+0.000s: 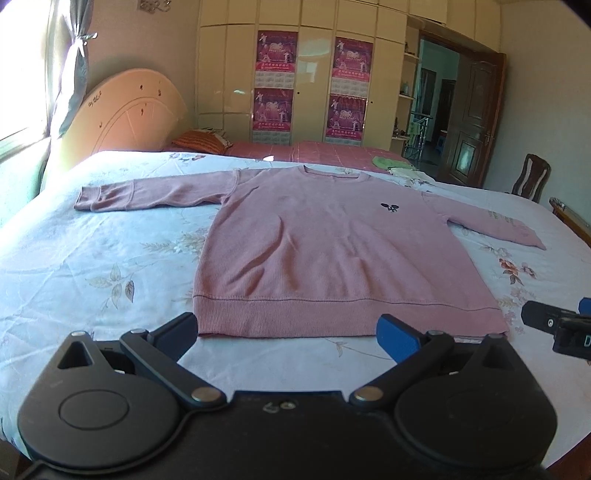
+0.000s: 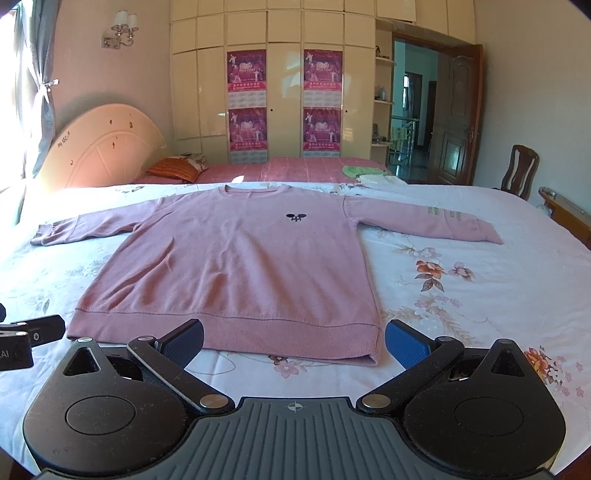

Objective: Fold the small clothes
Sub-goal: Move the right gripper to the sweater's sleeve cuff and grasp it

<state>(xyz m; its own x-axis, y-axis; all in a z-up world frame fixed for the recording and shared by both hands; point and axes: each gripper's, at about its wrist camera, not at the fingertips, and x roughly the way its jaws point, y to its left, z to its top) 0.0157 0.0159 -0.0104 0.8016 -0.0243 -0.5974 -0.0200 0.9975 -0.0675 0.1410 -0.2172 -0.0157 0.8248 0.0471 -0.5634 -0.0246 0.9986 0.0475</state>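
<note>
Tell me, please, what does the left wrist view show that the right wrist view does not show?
Only the left wrist view shows the right tongs at its right edge and the curtain tieback.

Only the right wrist view shows the wall lamp and the left tongs at its left edge.

Both show the pink sweater spread flat on the floral bedsheet, sleeves out, with open tongs empty before its hem, and the wardrobe posters.
</note>
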